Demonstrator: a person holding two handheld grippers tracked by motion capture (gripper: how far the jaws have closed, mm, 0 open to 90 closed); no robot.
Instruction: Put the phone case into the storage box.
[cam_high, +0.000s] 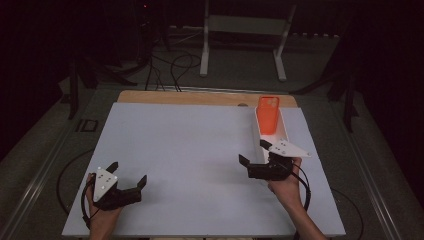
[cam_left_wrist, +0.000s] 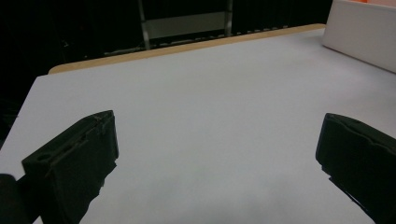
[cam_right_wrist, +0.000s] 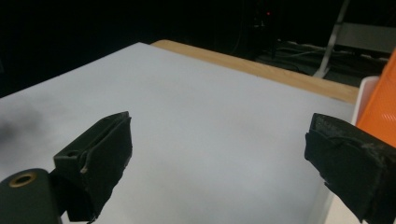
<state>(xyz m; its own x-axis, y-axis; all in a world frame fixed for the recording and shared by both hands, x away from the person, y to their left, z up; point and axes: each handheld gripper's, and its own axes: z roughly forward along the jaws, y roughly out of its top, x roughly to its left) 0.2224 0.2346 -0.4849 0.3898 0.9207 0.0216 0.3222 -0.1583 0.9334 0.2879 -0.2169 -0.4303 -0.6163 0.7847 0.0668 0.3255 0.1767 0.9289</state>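
Note:
An orange phone case (cam_high: 268, 115) leans in a narrow white tray (cam_high: 285, 132) at the table's far right. My right gripper (cam_high: 252, 151) hovers open just in front of the tray's near end, held by a hand, with nothing between its jaws. In the right gripper view, my right gripper (cam_right_wrist: 219, 123) spans bare table, with the orange case (cam_right_wrist: 380, 107) and the tray's rim (cam_right_wrist: 366, 86) at the right edge. My left gripper (cam_high: 129, 172) rests open at the near left corner. In its own view my left gripper (cam_left_wrist: 217, 123) holds nothing, and the tray (cam_left_wrist: 359, 32) stands far off.
A pale sheet (cam_high: 190, 150) covers the table, with a wooden strip (cam_high: 200, 97) showing along the far edge. Beyond it stand a white metal frame (cam_high: 245, 30) and cables on a dark floor.

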